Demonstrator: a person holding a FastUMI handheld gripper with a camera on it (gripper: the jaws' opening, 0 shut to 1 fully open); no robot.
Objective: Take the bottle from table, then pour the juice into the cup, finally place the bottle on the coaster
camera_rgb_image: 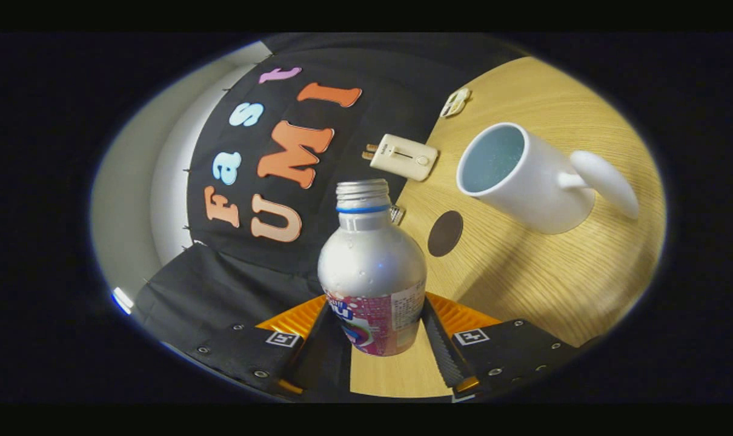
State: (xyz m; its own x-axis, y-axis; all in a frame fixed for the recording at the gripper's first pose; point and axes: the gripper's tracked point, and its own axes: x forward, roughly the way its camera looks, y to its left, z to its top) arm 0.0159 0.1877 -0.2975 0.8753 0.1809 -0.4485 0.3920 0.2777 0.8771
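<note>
A silver bottle (372, 266) with a pink label, a blue neck ring and no cap sits between my fingers, and my gripper (375, 330) is shut on its lower body. The whole view is rolled, so the bottle is lifted and tilted against the wooden table (524, 272). A white cup (518, 175) with a handle stands beyond the fingers, its mouth facing me and a pale blue inside. Between bottle and cup lies a small dark round coaster (444, 233).
A cream rectangular plug-like device (404, 157) lies near the table's far edge, with a smaller white item (455, 102) beyond it. A small metallic object (396, 213) peeks out behind the bottle's neck. The booth's black cloth wall (233, 284) hangs past the table.
</note>
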